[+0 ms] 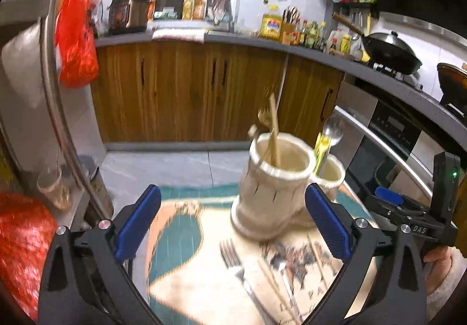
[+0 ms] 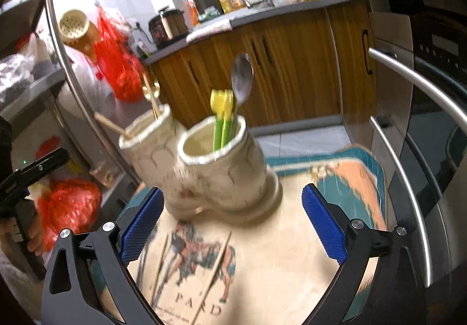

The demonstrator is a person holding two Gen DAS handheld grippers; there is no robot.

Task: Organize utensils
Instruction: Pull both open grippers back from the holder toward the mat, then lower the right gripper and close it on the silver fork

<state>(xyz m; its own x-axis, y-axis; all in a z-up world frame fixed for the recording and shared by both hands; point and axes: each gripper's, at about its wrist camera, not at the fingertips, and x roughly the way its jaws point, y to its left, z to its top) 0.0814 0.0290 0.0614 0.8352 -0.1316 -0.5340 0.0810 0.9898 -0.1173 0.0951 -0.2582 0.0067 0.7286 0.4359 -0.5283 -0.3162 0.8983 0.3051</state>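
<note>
Both grippers are hanging over the printed mat (image 2: 292, 252) with their jaws standing wide apart and nothing between the pads. Ahead of the left gripper (image 1: 233, 223), the boot-shaped ceramic holder (image 1: 274, 188) is sitting just beyond the jaw tips, nearer the right-side pad, with gold utensils (image 1: 273, 132) leaning out of its front opening. A silver spoon (image 2: 242, 80) and yellow-green plastic forks (image 2: 221, 118) are standing in the other opening, which is facing the right gripper (image 2: 233, 223). The things left to sort are lying below and inside the jaw spans — a metal fork (image 1: 236, 266) and a second spoon (image 1: 281, 266) under the left gripper, loose chopsticks (image 2: 216, 266) under the right.

The risks I am judging from here: the holder is standing close to both sets of open jaws, so a sideways sweep toward a utensil could be knocking it over and spilling what is already sorted. The fork and chopsticks are lying flat and thin on the mat — pads closing from above could be skidding over them or pinching the mat instead. The two grippers are also working near each other, so reaching for neighbouring pieces at once could be making them collide.
</note>
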